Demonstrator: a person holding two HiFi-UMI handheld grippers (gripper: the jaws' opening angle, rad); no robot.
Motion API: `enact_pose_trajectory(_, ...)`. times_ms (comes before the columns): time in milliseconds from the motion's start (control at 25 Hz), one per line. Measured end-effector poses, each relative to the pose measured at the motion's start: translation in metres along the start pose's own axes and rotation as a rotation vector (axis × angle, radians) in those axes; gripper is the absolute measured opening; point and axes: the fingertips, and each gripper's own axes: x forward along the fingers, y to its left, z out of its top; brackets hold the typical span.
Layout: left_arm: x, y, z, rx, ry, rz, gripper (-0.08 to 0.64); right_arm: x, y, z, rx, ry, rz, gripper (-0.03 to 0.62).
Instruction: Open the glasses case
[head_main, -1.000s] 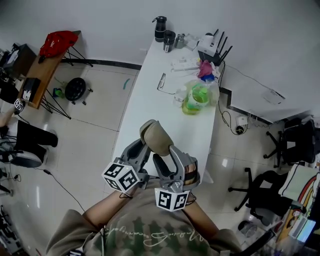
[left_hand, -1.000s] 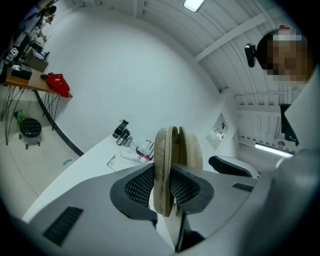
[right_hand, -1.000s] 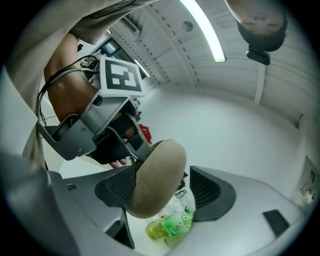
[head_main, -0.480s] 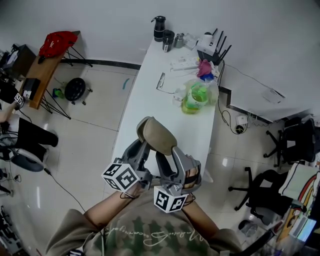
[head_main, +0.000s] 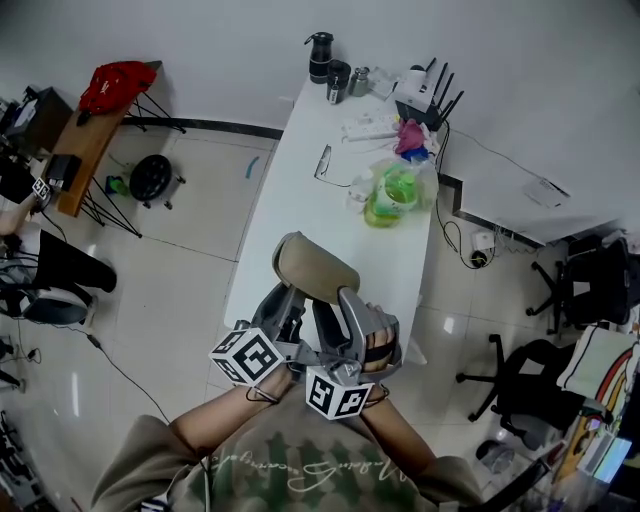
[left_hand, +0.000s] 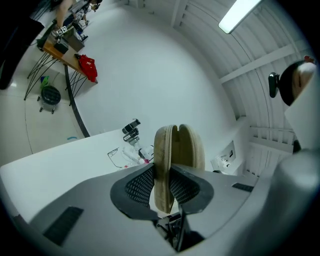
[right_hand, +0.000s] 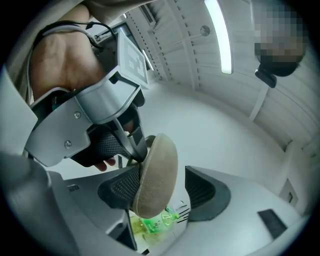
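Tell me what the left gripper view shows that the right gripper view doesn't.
Left gripper view only: the left gripper clamped on the glasses case, its seam edge-on, with spectacles on the table beyond. Right gripper view only: the right gripper, whose jaws have just been closing, the case against one pad with a gap at the other, and a green bag below. Both: the tan case, not visibly opened.

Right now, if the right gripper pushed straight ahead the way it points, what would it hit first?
The glasses case: it already sits between the jaws of the right gripper, which have just been closing. One pad touches it, and the other stands apart.
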Motion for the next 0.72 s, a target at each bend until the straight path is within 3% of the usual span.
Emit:
enact_pose_trajectory(120,0.000,-0.002,-0.005,0.041,0.015,0.003,0.084,0.004,0.013,-0.006,0.047,0.019,0.075,0.262)
enact_pose_trajectory(320,-0.001,-0.003,-0.006,0.094,0.022,-0.012,0.084,-0.001,0.012,-0.007,0.059,0.014,0.065,0.244)
enact_pose_trajectory(400,-0.002,0.004,0.001,0.146,0.008,0.000,0.084,-0.006,0.008,-0.005,0.101,-0.007,0.060,0.198)
enact_pose_trajectory(480,-0.005,0.016,0.009,0.216,-0.001,0.025,0.084,-0.008,0.005,-0.009,0.184,-0.012,0.073,0.136)
enact_pose_trajectory(600,-0.012,0.025,0.012,0.346,0.025,0.032,0.084,-0.006,0.005,-0.027,0.346,0.014,0.122,0.116)
enact_pose_trajectory(720,-0.019,0.028,0.009,0.420,0.061,0.026,0.084,-0.002,0.011,-0.046,0.603,0.028,0.206,0.117)
